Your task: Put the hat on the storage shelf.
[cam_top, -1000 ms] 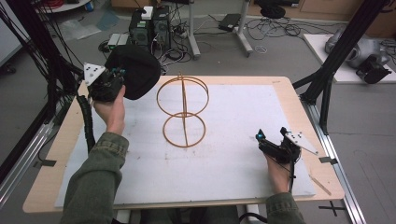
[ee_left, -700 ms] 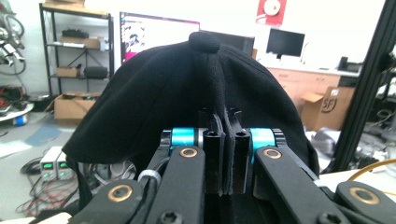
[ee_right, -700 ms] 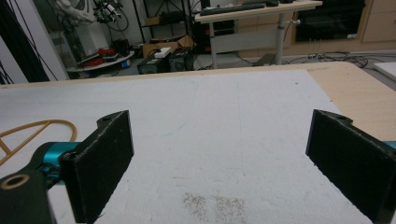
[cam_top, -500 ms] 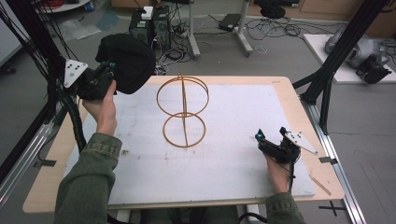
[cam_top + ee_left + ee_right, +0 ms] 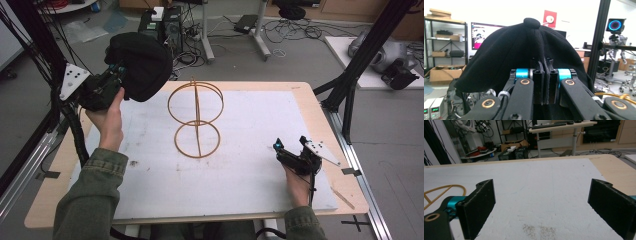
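A black cap [image 5: 141,64] hangs in the air above the table's far left corner, pinched by my left gripper [image 5: 116,74], which is shut on its fabric. In the left gripper view the cap [image 5: 524,52] rises dome-like above the closed jaws of that gripper [image 5: 544,85]. A gold wire stand [image 5: 196,116] made of two rings on a post stands upright at the middle of the white mat [image 5: 250,165]. My right gripper [image 5: 291,146] rests low on the mat at the right, open and holding nothing; its wide-apart pads [image 5: 477,207] frame bare mat, with the stand's base ring [image 5: 442,192] at the left.
The wooden table edge [image 5: 330,135] borders the mat on the right. Black frame posts [image 5: 360,65] stand at the table's far right and left corners. Computers and cables [image 5: 165,22] lie on the floor beyond the table.
My left gripper has lifted the cap higher and carried it left and away from the stand. The right gripper has stayed where it was.
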Available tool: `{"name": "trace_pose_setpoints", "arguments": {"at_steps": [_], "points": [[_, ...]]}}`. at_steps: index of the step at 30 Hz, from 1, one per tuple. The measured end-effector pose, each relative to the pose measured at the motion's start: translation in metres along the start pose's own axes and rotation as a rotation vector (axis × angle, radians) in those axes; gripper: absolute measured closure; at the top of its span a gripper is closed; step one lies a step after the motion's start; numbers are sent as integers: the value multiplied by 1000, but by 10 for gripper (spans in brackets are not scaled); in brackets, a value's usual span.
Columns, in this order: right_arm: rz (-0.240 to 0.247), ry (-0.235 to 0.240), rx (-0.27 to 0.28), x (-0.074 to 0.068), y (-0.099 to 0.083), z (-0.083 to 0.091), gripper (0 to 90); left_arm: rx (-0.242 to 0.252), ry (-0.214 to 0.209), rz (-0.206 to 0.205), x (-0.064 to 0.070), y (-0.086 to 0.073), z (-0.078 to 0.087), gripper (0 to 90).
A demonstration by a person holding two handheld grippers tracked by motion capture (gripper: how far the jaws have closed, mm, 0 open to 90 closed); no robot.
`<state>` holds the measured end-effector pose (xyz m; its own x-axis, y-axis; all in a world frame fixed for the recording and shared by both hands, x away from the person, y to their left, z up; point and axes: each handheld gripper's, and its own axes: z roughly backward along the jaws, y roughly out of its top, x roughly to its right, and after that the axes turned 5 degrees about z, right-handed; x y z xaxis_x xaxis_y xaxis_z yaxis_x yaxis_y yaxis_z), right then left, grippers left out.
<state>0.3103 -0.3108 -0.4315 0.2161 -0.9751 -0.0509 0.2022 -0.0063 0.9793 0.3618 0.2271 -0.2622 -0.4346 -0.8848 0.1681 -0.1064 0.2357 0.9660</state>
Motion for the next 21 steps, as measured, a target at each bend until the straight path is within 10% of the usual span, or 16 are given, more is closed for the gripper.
{"name": "trace_pose_setpoints", "arguments": {"at_steps": [21], "points": [[16,10,4,-3,2,-1,66,6,-234,61,24,-1,-3,877]]}}
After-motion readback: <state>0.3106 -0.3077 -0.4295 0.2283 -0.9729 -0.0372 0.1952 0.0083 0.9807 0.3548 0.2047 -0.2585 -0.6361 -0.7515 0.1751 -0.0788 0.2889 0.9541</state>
